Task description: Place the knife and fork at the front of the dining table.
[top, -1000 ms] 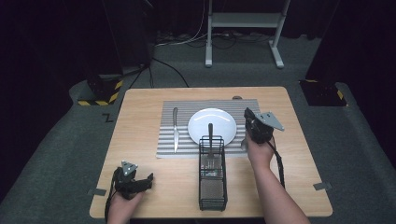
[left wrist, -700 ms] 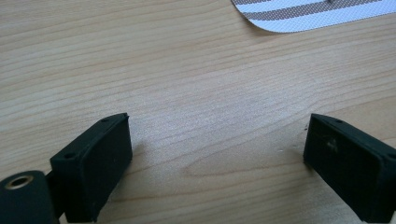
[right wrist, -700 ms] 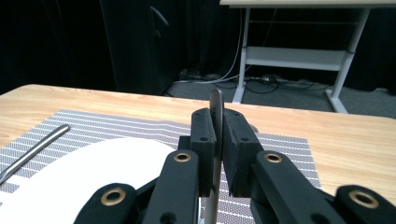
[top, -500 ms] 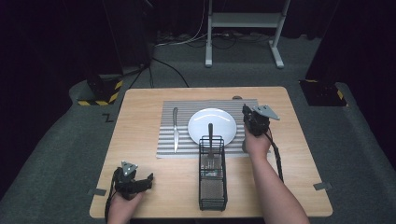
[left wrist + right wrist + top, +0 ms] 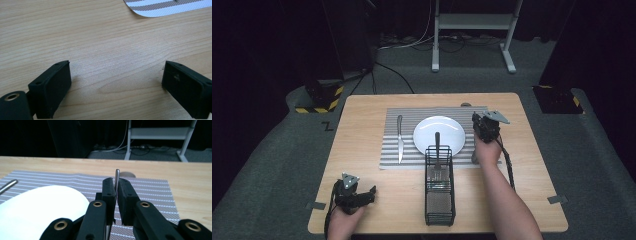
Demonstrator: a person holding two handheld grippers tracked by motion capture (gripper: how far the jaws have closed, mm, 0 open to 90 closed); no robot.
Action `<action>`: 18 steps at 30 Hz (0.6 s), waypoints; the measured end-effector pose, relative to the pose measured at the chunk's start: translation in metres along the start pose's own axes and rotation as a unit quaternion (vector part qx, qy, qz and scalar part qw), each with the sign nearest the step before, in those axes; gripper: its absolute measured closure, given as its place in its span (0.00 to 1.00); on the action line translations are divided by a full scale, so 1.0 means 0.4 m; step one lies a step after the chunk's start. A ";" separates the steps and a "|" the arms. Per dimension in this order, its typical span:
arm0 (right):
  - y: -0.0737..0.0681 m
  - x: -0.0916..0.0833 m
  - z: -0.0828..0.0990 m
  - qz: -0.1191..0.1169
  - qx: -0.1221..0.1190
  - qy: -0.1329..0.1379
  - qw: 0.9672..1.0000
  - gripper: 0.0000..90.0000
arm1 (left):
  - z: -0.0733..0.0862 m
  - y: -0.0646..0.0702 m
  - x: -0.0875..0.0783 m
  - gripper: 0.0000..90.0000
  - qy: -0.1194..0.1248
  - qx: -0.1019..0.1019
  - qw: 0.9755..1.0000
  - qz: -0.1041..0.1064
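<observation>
From the high view, the right tongs (image 5: 482,131) hang over the right edge of the striped placemat (image 5: 392,152), just beside the white plate (image 5: 439,132), with a slim metal utensil (image 5: 474,152) dropping from them toward the mat. A knife (image 5: 400,137) lies on the mat left of the plate, and a black wire caddy (image 5: 440,187) stands near the front of the worktop (image 5: 362,107) with one dark handle rising from it. The left tongs (image 5: 358,196) rest at the front left corner.

In the left gripper view the tongs (image 5: 116,80) are spread wide over bare wood — nothing between them.

In the right gripper view the tongs (image 5: 116,192) are pressed together on the utensil (image 5: 117,176), its thin handle standing up between the pads. The pinch is narrow and near one end, so the piece could swivel or slip if lowered quickly — landing askew on the mat or knocking the plate's rim.
</observation>
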State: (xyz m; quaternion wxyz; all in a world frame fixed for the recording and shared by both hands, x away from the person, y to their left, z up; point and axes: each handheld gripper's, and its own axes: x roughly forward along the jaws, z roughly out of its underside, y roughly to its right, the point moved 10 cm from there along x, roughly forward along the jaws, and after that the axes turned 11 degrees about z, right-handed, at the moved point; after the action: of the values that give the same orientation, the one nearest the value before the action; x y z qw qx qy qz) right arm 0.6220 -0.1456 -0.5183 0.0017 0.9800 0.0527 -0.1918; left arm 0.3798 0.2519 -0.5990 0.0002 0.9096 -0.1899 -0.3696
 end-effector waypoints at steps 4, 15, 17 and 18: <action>-0.001 0.021 0.015 -0.002 -0.003 -0.014 1.000 0.93 | 0.000 0.000 0.000 0.10 0.000 0.000 1.000 0.000; 0.005 0.066 0.059 -0.001 0.007 -0.049 0.999 0.92 | 0.000 0.000 -0.001 0.10 0.001 0.000 1.000 0.000; 0.006 0.070 0.062 -0.002 0.009 -0.053 0.999 0.92 | 0.000 0.000 -0.001 0.10 0.002 0.000 1.000 0.001; 0.007 0.071 0.063 -0.001 0.009 -0.055 0.998 0.92 | 0.000 -0.001 -0.001 0.10 0.001 0.000 1.000 0.001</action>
State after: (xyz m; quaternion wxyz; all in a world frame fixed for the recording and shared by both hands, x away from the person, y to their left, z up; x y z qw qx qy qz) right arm 0.6390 -0.1462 -0.5526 -0.0048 0.9680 0.0522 -0.2456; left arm 0.3794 0.2524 -0.5987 0.0005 0.9100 -0.1905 -0.3683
